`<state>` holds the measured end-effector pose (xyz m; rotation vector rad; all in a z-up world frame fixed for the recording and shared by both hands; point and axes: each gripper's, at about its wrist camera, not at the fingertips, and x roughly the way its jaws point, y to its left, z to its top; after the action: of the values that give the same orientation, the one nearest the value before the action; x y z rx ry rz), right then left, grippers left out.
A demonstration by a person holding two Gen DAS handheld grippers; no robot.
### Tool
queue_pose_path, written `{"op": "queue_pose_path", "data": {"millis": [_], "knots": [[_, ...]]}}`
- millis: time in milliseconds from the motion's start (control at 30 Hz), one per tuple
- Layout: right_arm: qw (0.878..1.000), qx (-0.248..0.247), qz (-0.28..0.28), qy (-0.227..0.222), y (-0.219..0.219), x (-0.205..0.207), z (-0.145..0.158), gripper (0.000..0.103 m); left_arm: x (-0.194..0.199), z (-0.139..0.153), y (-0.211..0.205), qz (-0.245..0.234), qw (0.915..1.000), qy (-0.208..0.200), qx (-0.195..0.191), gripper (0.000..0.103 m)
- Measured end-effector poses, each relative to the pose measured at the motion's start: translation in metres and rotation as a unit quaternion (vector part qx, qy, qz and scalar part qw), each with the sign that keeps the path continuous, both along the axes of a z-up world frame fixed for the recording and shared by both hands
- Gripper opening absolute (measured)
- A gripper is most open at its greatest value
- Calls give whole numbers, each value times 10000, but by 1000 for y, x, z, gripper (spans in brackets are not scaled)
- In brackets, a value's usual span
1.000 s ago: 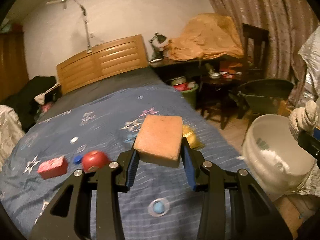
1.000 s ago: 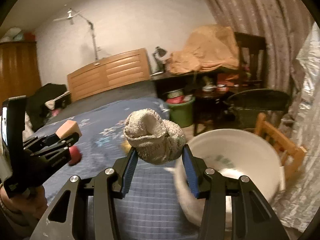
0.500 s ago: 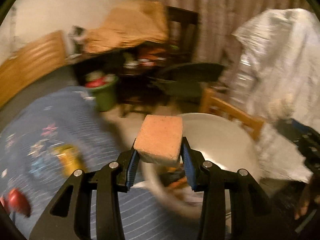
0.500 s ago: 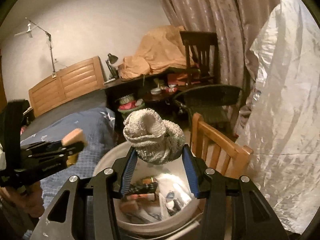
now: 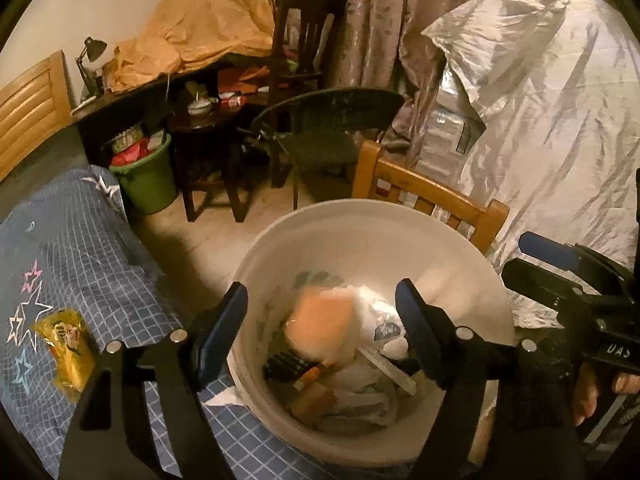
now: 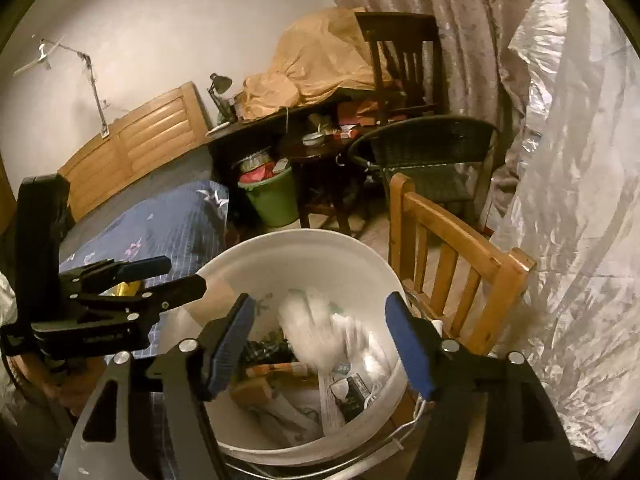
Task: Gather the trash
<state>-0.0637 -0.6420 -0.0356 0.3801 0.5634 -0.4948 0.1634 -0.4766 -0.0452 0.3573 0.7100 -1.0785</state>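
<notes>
Now, both tools hang over the bin, pointing down into it.

Left gripper [image 5: 320,316]: its 2 jaws stand apart and have just been opening; nothing is pressed between the blue pads. In the right wrist view it sits at 9 o'clock [image 6: 168,276], side-on over the bin's rim.

Right gripper [image 6: 320,328]: its 2 jaws are also spread and have just been opening, pads free of the cloth. In the left wrist view it shows at 3 o'clock [image 5: 532,256], with a hand [image 5: 592,384] below it on the handle.

Orange sponge [image 5: 324,320]: blurred, below and between the left jaws, touching neither pad, inside the bin's mouth above the other rubbish.

Knitted cloth [image 6: 316,332]: pale and blurred, below the right jaws, inside the bin above the litter.

White bin [image 5: 360,220]: round and open, beside the bed at 6 o'clock in both views; it holds paper, wrappers and dark scraps.

Bed [image 5: 80,248]: blue checked cover with stars, at 8 o'clock of the left wrist view.

Yellow packet [image 5: 66,344]: lies on the cover at 9 o'clock, well apart from the bin.

Wooden chair [image 6: 452,240]: just beyond the bin at 2 o'clock in the right wrist view.

Green bucket [image 5: 148,180]: on the floor at 10 o'clock, near the bed's corner.

Silver sheet [image 5: 540,120]: crinkled, filling 2 o'clock.
</notes>
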Motion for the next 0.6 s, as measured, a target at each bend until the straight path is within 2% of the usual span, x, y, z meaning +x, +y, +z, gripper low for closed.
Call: {"op": "queue_pose_path", "data": {"millis": [233,333,467,600], "knots": [[9993,-108,-270,-238,9,-17,5,70,-2,6,14,200,9996,-151,-91,73],[9981,-294,-444,-311,22,-32,10,71,-13,14,28,391,9981,-400,-255,73],[9950,-460,-781,-416,43,-59,10,78,-35,22,50,578,9958,-569,-435,79],[9909,-631,-1091,-469,69,-86,10,91,-60,25,74,625,9933,-762,-597,87]]}}
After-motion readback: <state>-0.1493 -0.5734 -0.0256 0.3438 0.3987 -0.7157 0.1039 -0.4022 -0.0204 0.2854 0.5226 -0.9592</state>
